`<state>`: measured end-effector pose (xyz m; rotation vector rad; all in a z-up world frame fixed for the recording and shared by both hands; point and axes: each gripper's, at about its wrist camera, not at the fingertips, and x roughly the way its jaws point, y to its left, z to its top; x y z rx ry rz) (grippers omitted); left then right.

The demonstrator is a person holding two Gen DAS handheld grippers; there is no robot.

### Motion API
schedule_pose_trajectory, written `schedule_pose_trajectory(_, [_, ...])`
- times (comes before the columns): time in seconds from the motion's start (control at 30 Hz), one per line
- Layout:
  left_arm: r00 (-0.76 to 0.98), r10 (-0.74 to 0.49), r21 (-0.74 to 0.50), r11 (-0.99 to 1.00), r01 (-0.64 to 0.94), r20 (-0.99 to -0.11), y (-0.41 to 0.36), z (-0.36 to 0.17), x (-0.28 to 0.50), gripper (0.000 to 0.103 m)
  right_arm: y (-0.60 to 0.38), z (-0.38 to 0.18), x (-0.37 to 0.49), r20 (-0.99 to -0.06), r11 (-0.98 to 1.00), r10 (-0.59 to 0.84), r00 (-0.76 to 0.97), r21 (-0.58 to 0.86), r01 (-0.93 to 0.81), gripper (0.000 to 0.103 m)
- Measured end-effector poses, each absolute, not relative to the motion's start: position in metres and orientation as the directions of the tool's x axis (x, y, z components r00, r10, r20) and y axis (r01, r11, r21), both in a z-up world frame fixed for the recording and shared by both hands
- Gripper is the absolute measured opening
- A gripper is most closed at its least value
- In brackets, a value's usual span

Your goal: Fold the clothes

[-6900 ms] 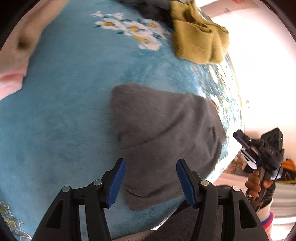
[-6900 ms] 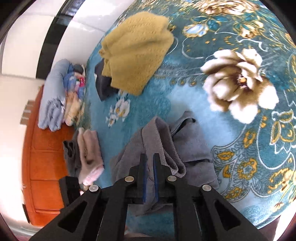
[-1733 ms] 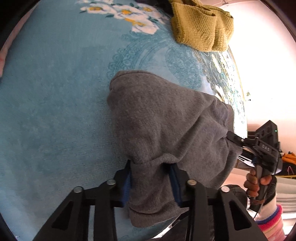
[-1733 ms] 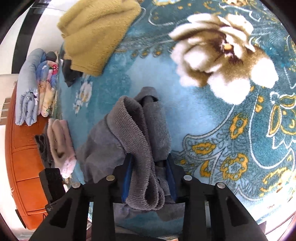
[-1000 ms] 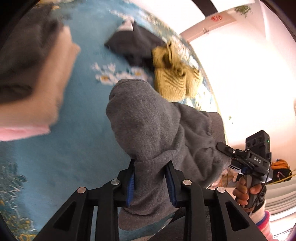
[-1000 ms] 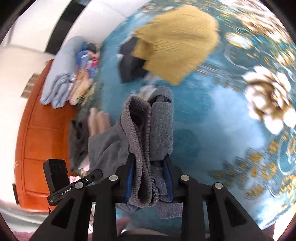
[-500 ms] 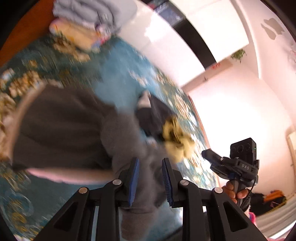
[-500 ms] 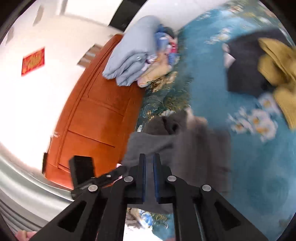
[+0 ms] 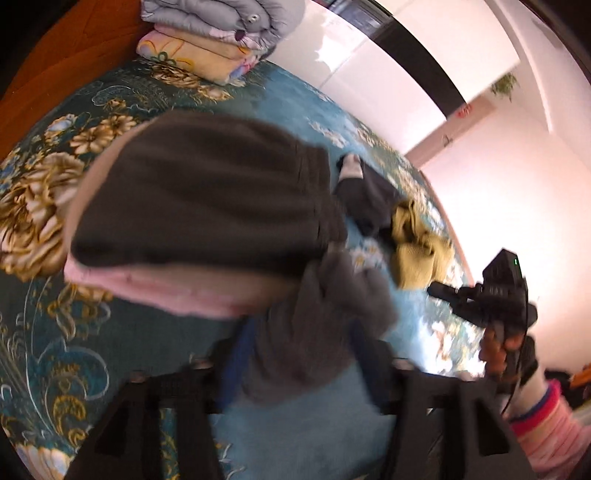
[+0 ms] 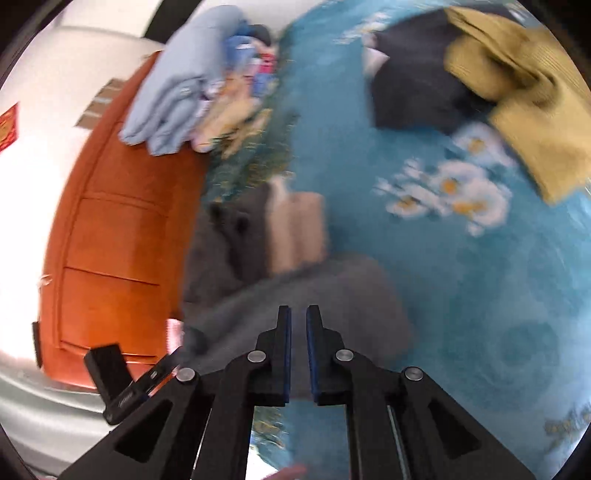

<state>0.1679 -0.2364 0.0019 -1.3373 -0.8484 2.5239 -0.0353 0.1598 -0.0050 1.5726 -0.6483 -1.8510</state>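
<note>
The grey garment (image 9: 314, 321), earlier lying mid-blanket, is now landing beside the folded stack (image 9: 199, 206) at frame left; the left gripper (image 9: 299, 354) is opening, the right gripper (image 10: 298, 332) emptied.

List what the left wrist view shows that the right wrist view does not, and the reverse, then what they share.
Only the left wrist view: the person's hand holding the right claw, a striped pink sleeve, and the left claw with grey cloth between its spread fingers.
Only the right wrist view: the right claw's nearly closed fingers with nothing between them.
Both: teal floral blanket, folded pile, mustard knit, dark garment, stacked bedding, orange wood panel.
</note>
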Motion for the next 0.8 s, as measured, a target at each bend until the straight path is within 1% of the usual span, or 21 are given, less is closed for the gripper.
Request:
schedule_pose_trajectory(0.03, [-0.575,0.383,-0.531,-0.840,0.110,-0.723,-0.230,-0.001,0.173,0.068,0.171,-0.015,-0.032,-0.688,-0.696,-0.718,-0.104,0.710,0.103,0.010])
schedule_pose_trajectory(0.1, [-0.536,0.336,-0.451,-0.887,0.095,-0.774,-0.215,-0.011,0.175,0.069,0.188,-0.030,-0.028,-0.681,-0.688,-0.724,-0.112,0.725,0.041,0.010])
schedule_pose_trajectory(0.17, [-0.512,0.316,-0.396,-0.917,0.053,-0.799,-0.199,-0.018,0.171,0.069,0.198,-0.043,-0.023,-0.669,-0.673,-0.734,-0.119,0.740,-0.011,0.010])
schedule_pose_trajectory(0.3, [-0.516,0.284,-0.327,-0.945,-0.009,-0.808,-0.178,-0.031,0.157,0.070,0.196,-0.056,-0.020,-0.680,-0.681,-0.723,-0.118,0.731,-0.042,0.010])
schedule_pose_trajectory(0.4, [-0.537,0.268,-0.304,-0.952,-0.024,-0.800,-0.174,-0.041,0.145,0.070,0.196,-0.057,-0.018,-0.680,-0.682,-0.721,-0.131,0.731,-0.040,0.010])
schedule_pose_trajectory(0.47, [-0.532,0.274,-0.300,-0.953,-0.040,-0.801,-0.170,-0.047,0.137,0.070,0.198,-0.062,-0.018,-0.666,-0.665,-0.732,-0.145,0.744,-0.060,0.010])
schedule_pose_trajectory(0.63, [-0.521,0.285,-0.298,-0.953,-0.061,-0.805,-0.165,-0.049,0.130,0.069,0.207,-0.067,-0.017,-0.665,-0.661,-0.731,-0.152,0.745,-0.083,0.010])
schedule_pose_trajectory(0.67, [-0.523,0.282,-0.295,-0.954,-0.060,-0.804,-0.164,-0.047,0.130,0.061,0.208,-0.067,-0.017,-0.664,-0.660,-0.731,-0.155,0.747,-0.083,0.010])
schedule_pose_trajectory(0.7, [-0.523,0.280,-0.294,-0.954,-0.058,-0.805,-0.162,-0.045,0.130,0.056,0.209,-0.067,-0.017,-0.662,-0.658,-0.733,-0.158,0.748,-0.084,0.010])
schedule_pose_trajectory(0.77, [-0.519,0.261,-0.281,-0.959,-0.041,-0.814,-0.160,-0.041,0.131,0.038,0.211,-0.068,-0.017,-0.651,-0.645,-0.741,-0.165,0.759,-0.093,0.010])
schedule_pose_trajectory(0.8, [-0.515,0.251,-0.274,-0.961,-0.031,-0.820,-0.159,-0.039,0.131,0.036,0.212,-0.068,-0.017,-0.644,-0.638,-0.746,-0.169,0.764,-0.098,0.010])
